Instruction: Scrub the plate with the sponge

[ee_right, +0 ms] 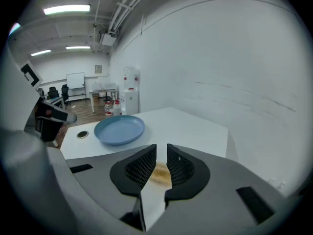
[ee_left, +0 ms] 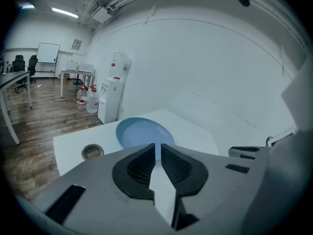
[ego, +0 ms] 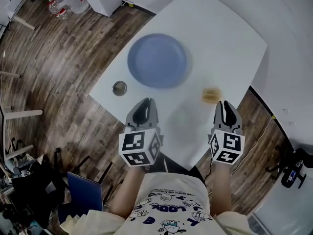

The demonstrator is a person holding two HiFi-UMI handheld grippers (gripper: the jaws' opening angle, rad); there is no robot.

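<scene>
Trouble is most likely at the pickup. The right claw (ego: 224,104) is closed and empty, hanging just short of the sponge (ego: 211,95), which lies flat on the worktop (ego: 220,43) to the plate's right. If it goes down without parting, the tips would shove the sponge along instead of catching it, and a soft sponge pinched at one corner could fold or drop out mid-scrub.

The plate (ego: 157,61) sits loose in the middle of the worktop. The left claw (ego: 148,103) is also closed on nothing and well short of the rim. My guess is that hard scrubbing with nothing bracing the plate would slide or spin it on the smooth top, perhaps toward the round metal piece (ego: 119,88) or the edge.

Writing is scarce. The shirt (ego: 168,199) has a print, upside down, that seems to read "LOOK". The red labels on the bottles (ego: 66,1) are too small to read, and the cubes carry only square markers
</scene>
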